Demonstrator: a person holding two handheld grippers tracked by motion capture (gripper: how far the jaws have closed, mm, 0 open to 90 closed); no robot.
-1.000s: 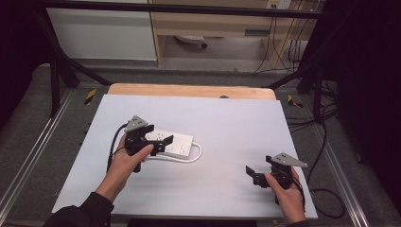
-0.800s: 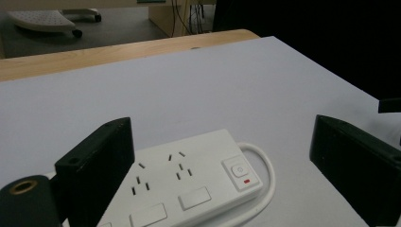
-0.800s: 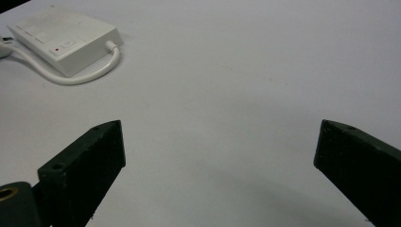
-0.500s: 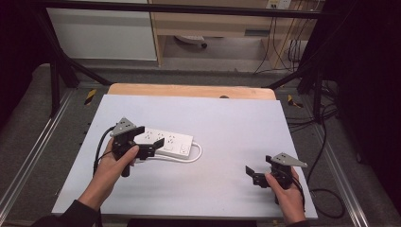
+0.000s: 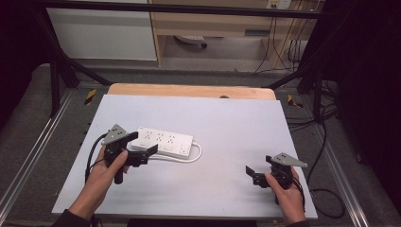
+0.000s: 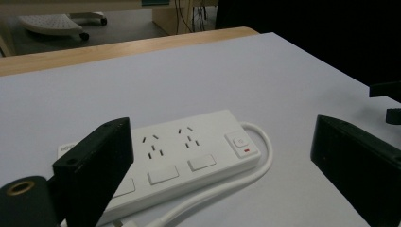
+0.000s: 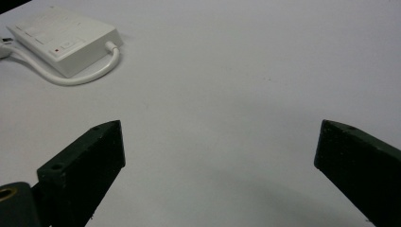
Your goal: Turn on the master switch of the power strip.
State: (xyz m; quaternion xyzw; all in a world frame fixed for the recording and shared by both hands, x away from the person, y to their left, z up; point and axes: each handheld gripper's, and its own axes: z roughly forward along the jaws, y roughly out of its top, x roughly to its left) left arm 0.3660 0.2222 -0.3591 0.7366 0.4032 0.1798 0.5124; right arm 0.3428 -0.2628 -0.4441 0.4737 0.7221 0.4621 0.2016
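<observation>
Since a second ago, the left hand-held gripper [image 5: 140,145] has slid toward the lower left of the high view, off the white power strip [image 5: 163,142], and now sits at the strip's left end, jaws spread wide and holding nothing. That strip lies flat left of centre on the pale counter [image 5: 227,123], its white cord [image 5: 191,158] curling along its near side. Low at the right, the right hand-held gripper [image 5: 253,173] has stayed put, jaws wide apart and empty, well apart from the strip.
</observation>
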